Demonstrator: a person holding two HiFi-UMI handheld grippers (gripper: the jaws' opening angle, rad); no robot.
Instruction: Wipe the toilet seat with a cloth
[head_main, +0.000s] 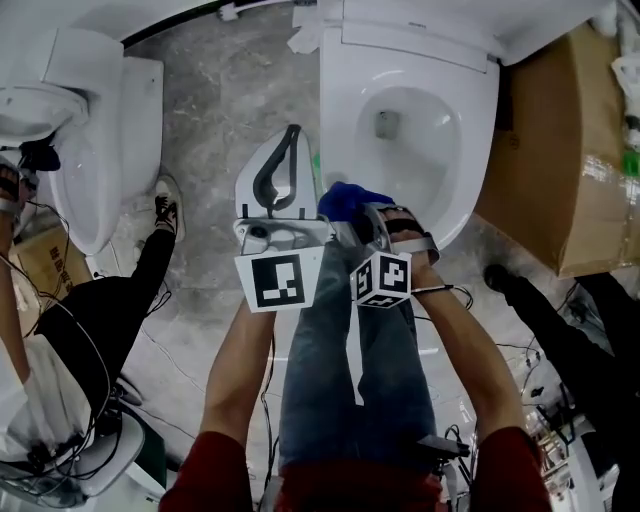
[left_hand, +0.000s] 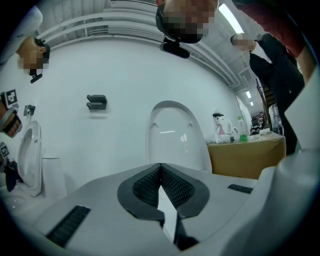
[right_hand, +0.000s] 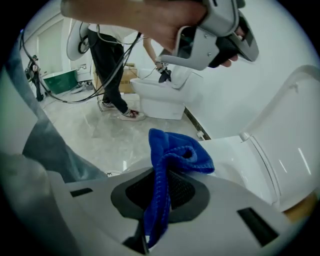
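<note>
Plainly the move ahead turns on where the toilet seat (head_main: 342, 120) lies from the cloth (head_main: 350, 198). In the head view the blue cloth sits at the seat's lower left corner, over its front rim, and the ring runs on from there toward the upper right of the frame, its long axis going from the frame's bottom up toward the tank. The right hand-held gripper (right_hand: 161, 185) is clenched on the cloth, which stands bunched above its jaws and hangs down between them. Whether the fabric already presses on the rim I cannot tell. This gripper is the nearer one to the seat. The left hand-held gripper (left_hand: 161, 167) is closed on nothing and sits just left of the bowl, above the floor (head_main: 220, 90).

Room looks fair, I judge: the seat's left edge borders bare floor, while a cardboard box (head_main: 560, 150) stands close along its right edge, so a sweep up that side has less margin. A second toilet (head_main: 90, 130) stands well apart at the frame's left.
</note>
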